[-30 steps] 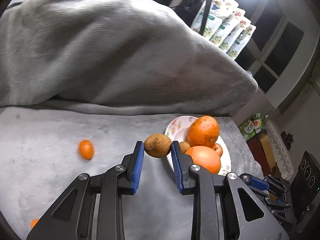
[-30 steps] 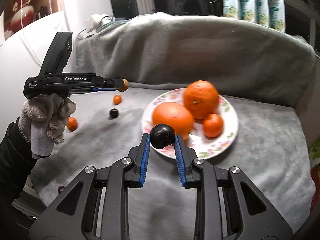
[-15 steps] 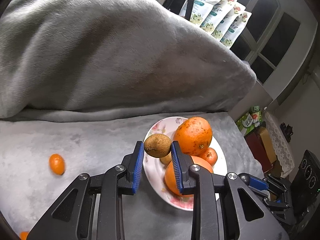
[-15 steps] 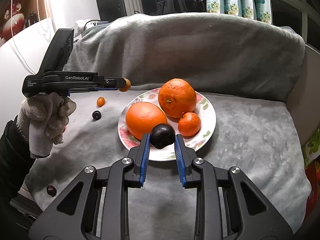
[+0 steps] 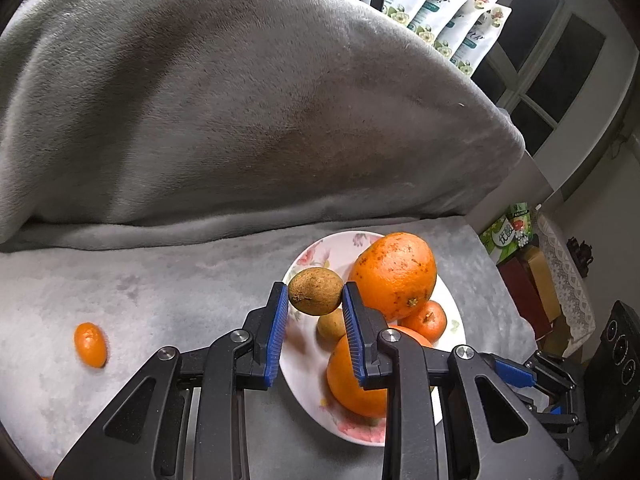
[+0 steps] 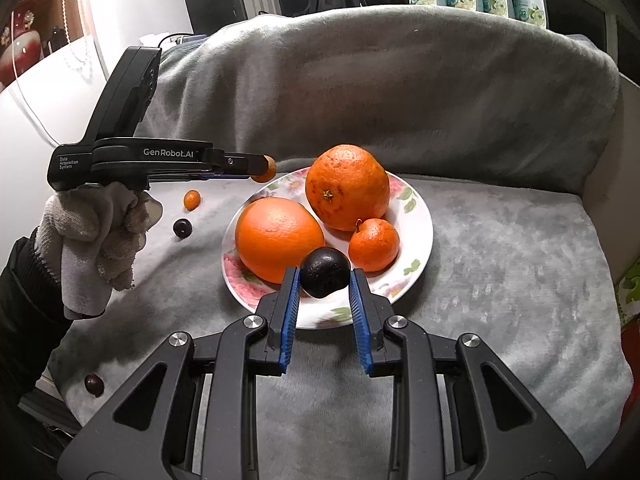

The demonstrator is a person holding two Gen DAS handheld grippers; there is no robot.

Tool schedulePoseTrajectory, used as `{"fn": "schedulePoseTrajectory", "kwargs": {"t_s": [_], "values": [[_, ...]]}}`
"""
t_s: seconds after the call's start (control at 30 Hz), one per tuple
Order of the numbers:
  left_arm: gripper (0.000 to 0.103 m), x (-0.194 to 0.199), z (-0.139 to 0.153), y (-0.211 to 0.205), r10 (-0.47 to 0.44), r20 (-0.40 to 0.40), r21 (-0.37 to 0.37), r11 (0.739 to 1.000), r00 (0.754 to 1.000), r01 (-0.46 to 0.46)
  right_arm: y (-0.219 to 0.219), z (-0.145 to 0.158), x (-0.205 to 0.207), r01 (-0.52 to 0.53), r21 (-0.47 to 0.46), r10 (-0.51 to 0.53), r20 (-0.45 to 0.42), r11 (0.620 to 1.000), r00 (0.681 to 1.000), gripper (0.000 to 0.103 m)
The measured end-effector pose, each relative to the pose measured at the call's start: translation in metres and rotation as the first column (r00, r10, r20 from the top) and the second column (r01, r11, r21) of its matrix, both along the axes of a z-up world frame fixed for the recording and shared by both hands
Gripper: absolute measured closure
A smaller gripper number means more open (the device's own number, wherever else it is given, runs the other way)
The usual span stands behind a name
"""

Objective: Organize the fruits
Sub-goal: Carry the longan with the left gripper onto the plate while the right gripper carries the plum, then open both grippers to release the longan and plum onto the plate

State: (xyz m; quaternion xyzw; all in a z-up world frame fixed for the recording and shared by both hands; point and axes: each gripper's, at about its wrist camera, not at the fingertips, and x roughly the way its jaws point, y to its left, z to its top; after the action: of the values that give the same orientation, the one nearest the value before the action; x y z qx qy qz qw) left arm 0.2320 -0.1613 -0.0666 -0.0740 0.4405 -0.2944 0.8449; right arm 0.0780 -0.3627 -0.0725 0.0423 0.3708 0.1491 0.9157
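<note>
Left gripper (image 5: 315, 300): clamped on a rough brown fruit (image 5: 316, 291), the blue pads pressing both its sides, carried in the air.
Right gripper (image 6: 323, 282): a dark round fruit (image 6: 325, 271) sits between its pads; the left pad touches it, the right pad shows a sliver of gap, so the hold looks loose or just letting go.
Plate (image 6: 420, 240): flowered, on the grey blanket (image 6: 500, 280), already carrying a big orange (image 6: 347, 186), a second large orange (image 6: 278, 239) and a small mandarin (image 6: 373, 243).
Key relation: the brown fruit hangs above the plate's left rim (image 5: 298, 264), with the open spot on the plate straight below and slightly right of it; another small brown fruit (image 5: 332, 324) lies just beneath.
Nearer hand: the right one is low over the plate's front edge; the left is higher, at its far-left side.
Strays: a kumquat (image 5: 90, 345) and two dark fruits (image 6: 182, 227) lie well apart from the plate, on the left.
Change: a second ago the left gripper was short of the plate; it has swung in over the rim. The right one has come closer and lower.
Next: judging by this, both fruits get set down on the plate.
</note>
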Motion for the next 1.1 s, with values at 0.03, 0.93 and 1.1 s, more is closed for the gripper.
{"fn": "schedulePoseTrajectory", "kwargs": {"t_s": [0.03,0.93,1.1], "values": [[0.077,0.001,-0.001,-0.001,-0.002,-0.002,0.001,1.000,1.000,0.002,0.000,0.000,0.000,-0.002,-0.001,0.002,-0.001,1.000,1.000,0.077],[0.028,-0.005,0.013,-0.010,-0.024,0.021,-0.019,1.000,0.999,0.025,-0.001,0.011,-0.007,0.001,0.015,-0.002,0.043,1.000,0.999,0.019],[0.022,-0.009,0.017,-0.014,-0.025,0.037,0.000,1.000,0.999,0.025,0.004,0.013,-0.009,-0.005,-0.003,0.005,0.047,1.000,0.999,0.018]]}}
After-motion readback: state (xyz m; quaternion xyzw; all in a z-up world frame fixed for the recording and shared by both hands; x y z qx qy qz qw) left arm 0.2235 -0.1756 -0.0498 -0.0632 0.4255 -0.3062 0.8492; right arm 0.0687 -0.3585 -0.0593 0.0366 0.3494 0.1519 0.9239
